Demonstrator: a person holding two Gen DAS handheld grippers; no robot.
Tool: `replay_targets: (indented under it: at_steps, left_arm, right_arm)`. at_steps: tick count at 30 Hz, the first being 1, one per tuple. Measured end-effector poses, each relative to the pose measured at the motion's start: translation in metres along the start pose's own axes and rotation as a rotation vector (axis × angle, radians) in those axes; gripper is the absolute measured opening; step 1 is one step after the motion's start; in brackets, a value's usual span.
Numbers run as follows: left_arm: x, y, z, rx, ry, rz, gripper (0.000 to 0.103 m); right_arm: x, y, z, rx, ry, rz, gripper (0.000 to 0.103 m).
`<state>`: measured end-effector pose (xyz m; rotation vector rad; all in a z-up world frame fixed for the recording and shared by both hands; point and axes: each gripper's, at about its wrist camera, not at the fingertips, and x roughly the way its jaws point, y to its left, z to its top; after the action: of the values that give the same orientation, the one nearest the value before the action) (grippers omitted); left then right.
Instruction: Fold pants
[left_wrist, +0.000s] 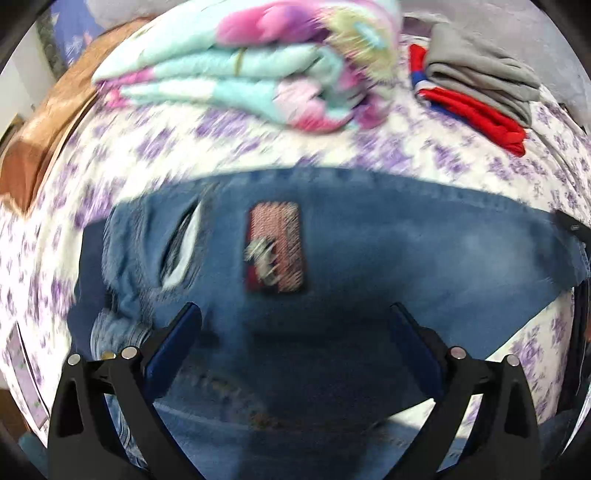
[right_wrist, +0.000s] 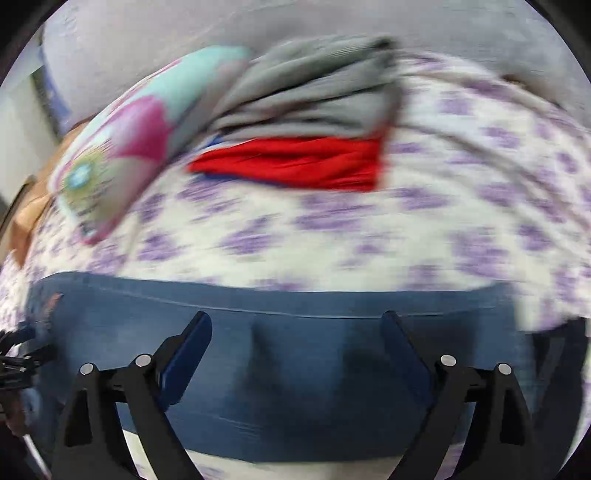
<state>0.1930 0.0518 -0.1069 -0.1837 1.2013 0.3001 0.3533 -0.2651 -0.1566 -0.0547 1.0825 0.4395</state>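
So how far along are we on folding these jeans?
Done: the jeans lie on the bedsheet, seemingly folded lengthwise into one long band. In hand: nothing; the left gripper and right gripper are both open above the denim. Left: folding the band across, probably stacking it with the folded clothes.

Both hand-held grippers (left_wrist: 295, 321) (right_wrist: 297, 328) wide apart

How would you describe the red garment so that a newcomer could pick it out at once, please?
Start at the bed with the purple-flowered sheet and look past the blue jeans to its far side. Beside the pastel floral quilt sits a small folded stack; the red garment lies under the grey one, the only bright red there.
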Motion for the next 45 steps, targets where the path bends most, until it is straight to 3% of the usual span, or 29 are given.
replay_targets:
  at_steps: [5,7,8,10,12,13,17,18,21,25,29,32,34,36,38,41,45]
  left_arm:
    - [0.025,-0.016,0.033,-0.005,0.026,0.065,0.098]
    - [0.041,-0.014,0.041,0.021,0.044,0.12,0.099]
    - [0.046,-0.011,0.043,0.015,0.056,0.101,0.099]
    - [0.051,0.001,0.048,-0.026,0.08,0.034,0.099]
    - [0.05,0.006,0.051,-0.018,0.078,0.03,0.099]
    - [0.049,0.009,0.052,-0.005,0.073,0.035,0.099]
    - [0.036,0.034,0.053,-0.008,0.072,-0.01,0.099]
    - [0.029,0.039,0.052,0.003,0.065,-0.002,0.098]
    - [-0.004,0.051,0.034,0.067,0.007,0.021,0.098]
    - [-0.048,0.069,-0.01,0.107,-0.035,0.016,0.098]
    - [-0.063,0.088,-0.062,0.072,0.002,0.016,0.098]
    - [-0.05,0.108,-0.099,0.011,0.075,0.006,0.098]
    - [-0.034,0.123,-0.116,-0.003,0.106,0.033,0.098]
    - [-0.026,0.134,-0.125,0.013,0.113,-0.011,0.097]
    - [-0.027,0.134,-0.129,0.071,0.094,-0.029,0.097]
    - [-0.026,0.134,-0.132,0.132,0.095,-0.036,0.097]
    - [-0.047,0.141,-0.116,0.157,0.086,-0.088,0.097]
  right_arm:
    - [0.019,0.068,-0.002,-0.039,0.033,0.114,0.093]
    - [0.025,0.087,-0.008,-0.092,0.051,0.069,0.093]
    - [0.035,0.084,-0.011,-0.121,0.076,0.017,0.093]
    - [0.04,0.07,-0.017,-0.162,0.08,-0.047,0.093]
    - [0.033,0.041,-0.021,-0.167,0.055,-0.02,0.093]
    - [0.029,0.025,-0.022,-0.158,0.055,-0.048,0.093]
    - [0.008,-0.041,-0.022,-0.01,0.069,-0.293,0.1]
    - [0.001,-0.053,-0.024,0.059,0.068,-0.307,0.1]
    - [-0.024,-0.042,-0.036,0.12,0.036,-0.143,0.1]
    - [-0.055,0.045,-0.072,-0.067,0.036,0.081,0.099]
    - [-0.08,0.13,-0.131,-0.189,0.104,0.26,0.099]
    - [-0.09,0.163,-0.17,-0.237,0.146,0.294,0.099]
    - [-0.09,0.16,-0.198,-0.235,0.211,0.263,0.099]
    - [-0.093,0.129,-0.223,-0.179,0.255,0.176,0.099]
    - [-0.113,0.099,-0.242,-0.171,0.211,0.108,0.099]
    - [-0.139,0.047,-0.274,-0.157,0.22,-0.081,0.1]
    - [-0.15,0.019,-0.269,-0.049,0.272,-0.14,0.099]
